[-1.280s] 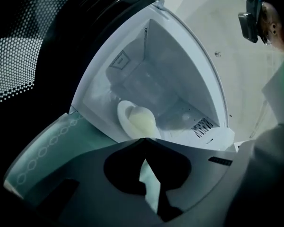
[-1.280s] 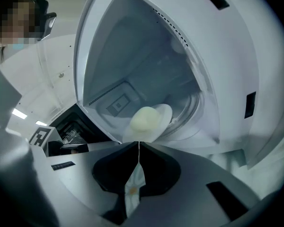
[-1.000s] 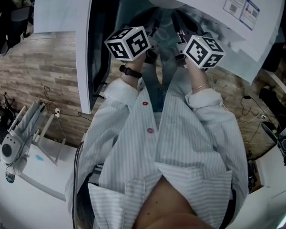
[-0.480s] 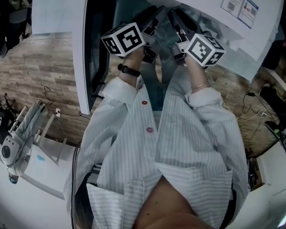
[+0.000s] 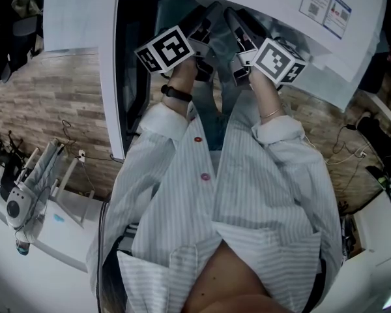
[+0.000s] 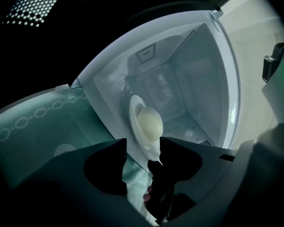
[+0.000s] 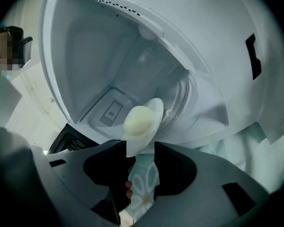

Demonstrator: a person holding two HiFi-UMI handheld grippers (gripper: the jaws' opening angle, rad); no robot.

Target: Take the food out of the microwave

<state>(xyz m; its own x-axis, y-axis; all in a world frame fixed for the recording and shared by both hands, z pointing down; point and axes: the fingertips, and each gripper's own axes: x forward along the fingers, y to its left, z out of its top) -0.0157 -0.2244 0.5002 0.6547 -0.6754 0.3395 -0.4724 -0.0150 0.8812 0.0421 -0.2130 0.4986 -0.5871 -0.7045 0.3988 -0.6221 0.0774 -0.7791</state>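
White plate lies ungripped between the just-opened jaws of my left gripper and right gripper; both point slightly down.

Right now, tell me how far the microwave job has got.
Done: the door stands open. In hand: left claw and right claw, jaws just opened, flank the plate rim without pressing; pale round food sits on it at the microwave mouth. Left: unclear whether the plate is already out; if not, grip and lift it clear.
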